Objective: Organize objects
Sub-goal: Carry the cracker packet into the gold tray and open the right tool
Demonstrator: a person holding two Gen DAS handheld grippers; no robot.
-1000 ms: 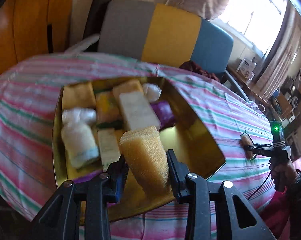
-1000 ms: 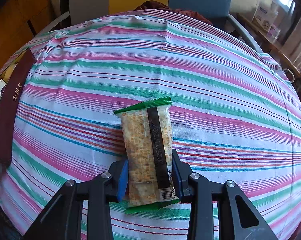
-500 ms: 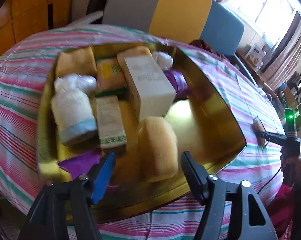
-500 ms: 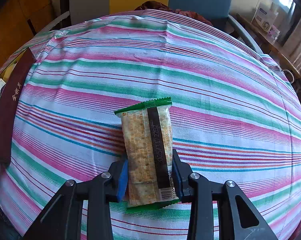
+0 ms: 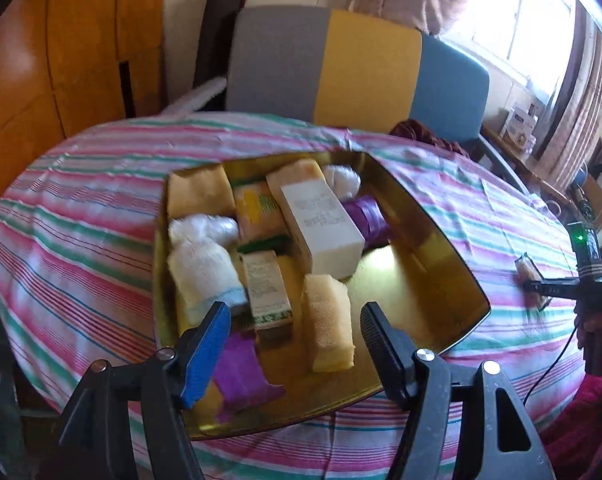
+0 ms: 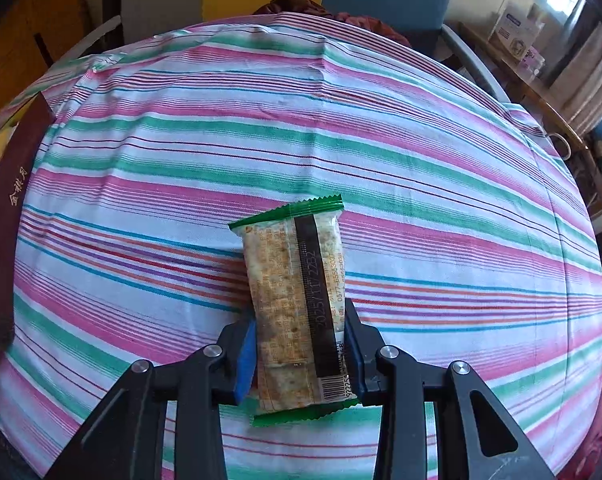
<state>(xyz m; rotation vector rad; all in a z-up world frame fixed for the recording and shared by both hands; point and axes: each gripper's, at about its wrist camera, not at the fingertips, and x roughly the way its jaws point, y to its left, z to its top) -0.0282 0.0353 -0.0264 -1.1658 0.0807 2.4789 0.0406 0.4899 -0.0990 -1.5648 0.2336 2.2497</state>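
One cracker packet (image 6: 297,304), green-edged with a dark strip printed "2025/11/22B2" and a barcode at its near end, lies on the striped cloth (image 6: 341,128) near the counter's front edge, clamped between the fingers of the right hand-held gripper (image 6: 301,350). The left hand-held gripper (image 5: 297,344) is spread wide, grasping nothing, above the near end of a gold tin (image 5: 441,248) toward the counter's left side. Between its fingers a yellow sponge (image 5: 328,320) rests in the tin beside a white box (image 5: 321,226) with unreadable print, a small green-banded box (image 5: 267,288) and a rolled white cloth (image 5: 203,268). The tin's dark red wall (image 6: 5,216) carries gold Chinese characters.
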